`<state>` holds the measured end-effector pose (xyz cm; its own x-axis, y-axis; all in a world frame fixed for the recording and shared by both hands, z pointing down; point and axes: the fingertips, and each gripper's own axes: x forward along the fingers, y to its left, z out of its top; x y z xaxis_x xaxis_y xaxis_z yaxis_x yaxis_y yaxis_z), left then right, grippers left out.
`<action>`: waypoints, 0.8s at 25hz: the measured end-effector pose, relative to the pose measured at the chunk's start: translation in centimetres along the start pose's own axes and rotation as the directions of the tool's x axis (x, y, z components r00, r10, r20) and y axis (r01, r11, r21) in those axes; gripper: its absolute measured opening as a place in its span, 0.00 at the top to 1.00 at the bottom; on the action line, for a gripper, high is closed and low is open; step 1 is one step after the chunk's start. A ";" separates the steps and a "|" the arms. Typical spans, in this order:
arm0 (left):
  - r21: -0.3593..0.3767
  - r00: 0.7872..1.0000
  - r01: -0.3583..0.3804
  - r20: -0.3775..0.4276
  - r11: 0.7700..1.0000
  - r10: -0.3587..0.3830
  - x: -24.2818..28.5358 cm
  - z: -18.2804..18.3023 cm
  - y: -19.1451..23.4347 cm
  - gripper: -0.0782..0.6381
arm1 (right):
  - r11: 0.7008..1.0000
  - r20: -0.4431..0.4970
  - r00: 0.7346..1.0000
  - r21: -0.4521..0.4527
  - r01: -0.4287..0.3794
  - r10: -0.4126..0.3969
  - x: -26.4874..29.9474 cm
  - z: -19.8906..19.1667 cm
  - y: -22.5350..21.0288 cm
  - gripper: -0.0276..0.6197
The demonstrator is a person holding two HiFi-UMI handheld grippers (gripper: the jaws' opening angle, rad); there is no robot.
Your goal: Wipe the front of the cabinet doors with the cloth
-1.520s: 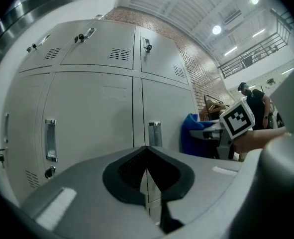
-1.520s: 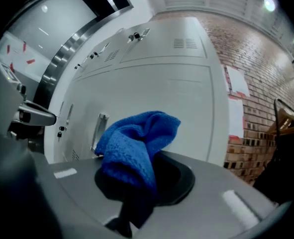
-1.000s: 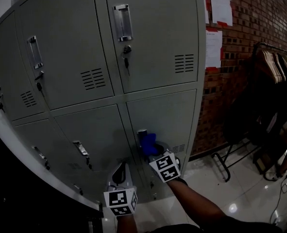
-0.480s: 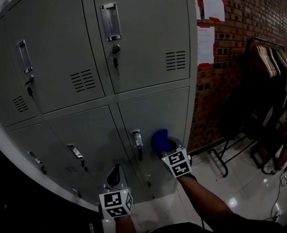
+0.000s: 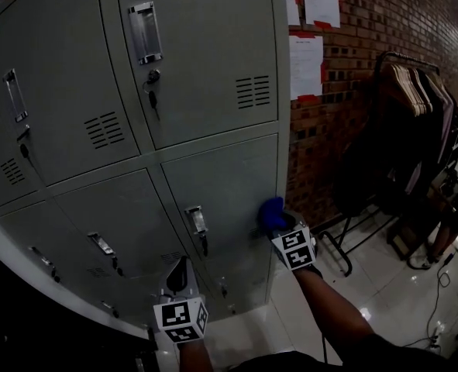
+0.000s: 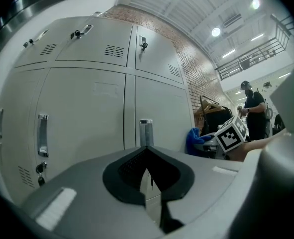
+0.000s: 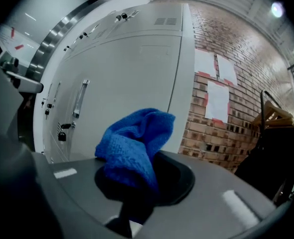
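A grey metal cabinet (image 5: 205, 68) with several doors fills the head view. My right gripper (image 5: 281, 225) is shut on a blue cloth (image 5: 272, 211), which is pressed against the lower right door (image 5: 229, 184) near its right edge. In the right gripper view the blue cloth (image 7: 134, 146) bulges out of the closed jaws in front of the lower right door (image 7: 132, 88). My left gripper (image 5: 179, 279) hangs low in front of the lower doors, shut and empty. The left gripper view shows the lower doors (image 6: 92, 108), a door handle (image 6: 146, 132) and the blue cloth (image 6: 194, 140).
A brick wall (image 5: 368, 68) with pinned papers (image 5: 304, 56) stands right of the cabinet. A clothes rack (image 5: 414, 122) with dark garments stands at the right on a shiny tiled floor (image 5: 383, 308). A person (image 6: 253, 111) stands in the distance in the left gripper view.
My right gripper has slid the blue cloth rightward across the lower right door, from beside the handle to near the door's right edge. The left gripper stayed low.
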<state>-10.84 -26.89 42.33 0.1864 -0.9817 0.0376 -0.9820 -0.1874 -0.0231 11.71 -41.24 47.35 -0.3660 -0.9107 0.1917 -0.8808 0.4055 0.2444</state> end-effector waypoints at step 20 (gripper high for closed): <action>0.010 1.000 -0.016 -0.015 1.000 0.016 0.1 -0.6 -0.2 0.87 | 0.997 -0.115 0.991 0.043 -0.056 0.061 1.2 -6.4 1.1 0.86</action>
<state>-10.69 -26.90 42.97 0.1700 -0.9840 0.0526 -0.9845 -0.1719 -0.0337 12.20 -41.33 53.91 -0.3817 -0.8691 0.3145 -0.8711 0.4521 0.1921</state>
